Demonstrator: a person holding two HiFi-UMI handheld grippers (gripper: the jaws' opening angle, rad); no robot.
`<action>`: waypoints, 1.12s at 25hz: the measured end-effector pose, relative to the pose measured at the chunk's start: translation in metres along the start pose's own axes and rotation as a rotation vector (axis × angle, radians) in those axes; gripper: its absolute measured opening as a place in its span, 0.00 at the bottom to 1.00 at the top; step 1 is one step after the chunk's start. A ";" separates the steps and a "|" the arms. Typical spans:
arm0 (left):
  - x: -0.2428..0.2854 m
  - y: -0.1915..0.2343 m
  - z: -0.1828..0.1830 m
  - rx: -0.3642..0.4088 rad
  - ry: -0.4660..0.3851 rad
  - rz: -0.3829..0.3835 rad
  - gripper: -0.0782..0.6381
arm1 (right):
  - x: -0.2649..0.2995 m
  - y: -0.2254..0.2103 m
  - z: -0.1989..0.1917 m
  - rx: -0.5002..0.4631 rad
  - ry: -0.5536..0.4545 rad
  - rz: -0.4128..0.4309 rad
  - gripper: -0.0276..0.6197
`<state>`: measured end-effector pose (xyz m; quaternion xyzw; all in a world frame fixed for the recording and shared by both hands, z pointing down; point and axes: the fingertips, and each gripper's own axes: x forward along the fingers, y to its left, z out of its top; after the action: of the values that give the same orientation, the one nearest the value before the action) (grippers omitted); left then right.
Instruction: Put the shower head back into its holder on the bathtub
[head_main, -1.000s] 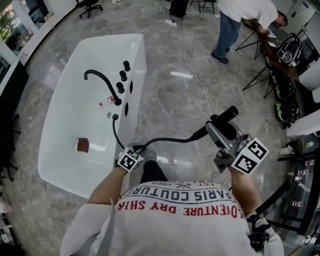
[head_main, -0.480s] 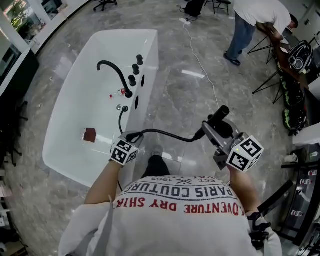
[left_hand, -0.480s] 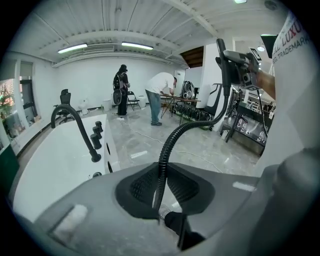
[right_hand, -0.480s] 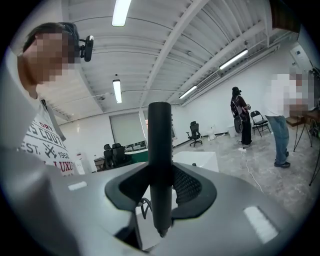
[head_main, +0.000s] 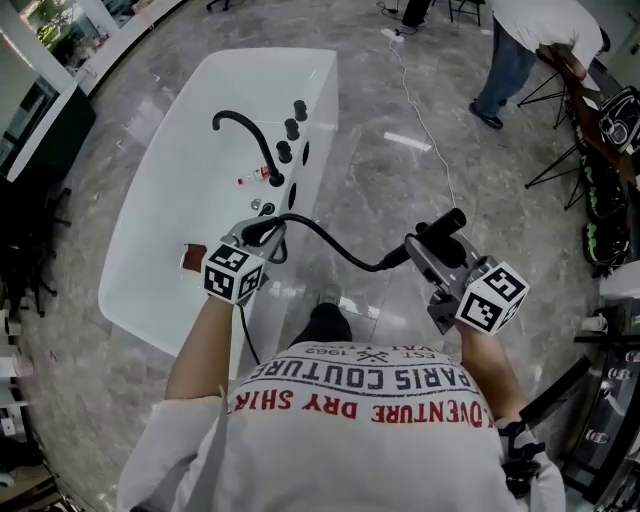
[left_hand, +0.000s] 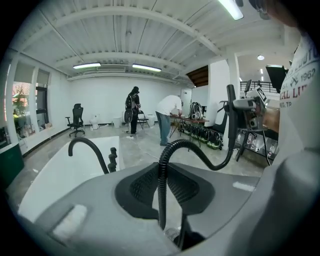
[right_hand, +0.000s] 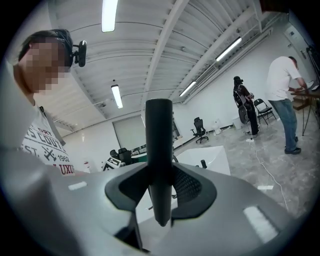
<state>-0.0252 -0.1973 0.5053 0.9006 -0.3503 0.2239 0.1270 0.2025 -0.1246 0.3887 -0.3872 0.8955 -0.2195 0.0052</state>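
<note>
**Person beside a white bathtub, holding a black shower head and its hose in two claws**

From the head camera, a white freestanding bathtub (head_main: 170, 190) lies ahead and to the left on a grey marble floor (head_main: 370, 180). Its near corner is just beside the person's legs. To the right of the tub the floor is open as far as a white cable (head_main: 420, 100) and a second person (head_main: 520, 40) bending over at the top right edge. Three black knobs (head_main: 290, 128) stand along the tub's right rim. A black arched spout (head_main: 240, 130) reaches from there over the basin.

Both forearms stretch forward. The left claw (head_main: 258, 232) hovers over the tub's right rim, near the knobs, with its marker cube facing up. Its jaws are closed tight on the thin ribbed black hose (head_main: 330, 245). The hose stands upright between the pads in the left gripper view.

The right claw (head_main: 428, 250) is held over open floor, apart from the tub, pointing nearly level. Its jaws are clamped on the handle of the shower head (head_main: 445, 230), which rises straight up between them. The hose sags in a shallow loop from one claw to the other.

Inside the tub, a small dark red object (head_main: 193, 252) lies on the bottom, partly hidden behind the left cube. A small red-and-white item (head_main: 253, 178) sits near the spout's base. A chrome fitting (head_main: 262, 207) sits just ahead of the left claw; whether it is the holder cannot be told.
</note>
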 end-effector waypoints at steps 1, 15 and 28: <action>-0.005 0.005 0.012 0.007 -0.021 0.010 0.19 | 0.002 0.002 0.001 -0.001 0.000 0.007 0.25; -0.030 0.079 0.136 0.129 -0.149 0.085 0.19 | 0.054 -0.015 0.053 -0.010 -0.032 0.013 0.25; -0.013 0.139 0.177 0.151 -0.182 0.122 0.19 | 0.096 -0.036 0.072 -0.013 -0.011 0.003 0.25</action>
<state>-0.0732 -0.3584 0.3556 0.9011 -0.3969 0.1741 0.0128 0.1728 -0.2413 0.3538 -0.3869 0.8975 -0.2115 0.0078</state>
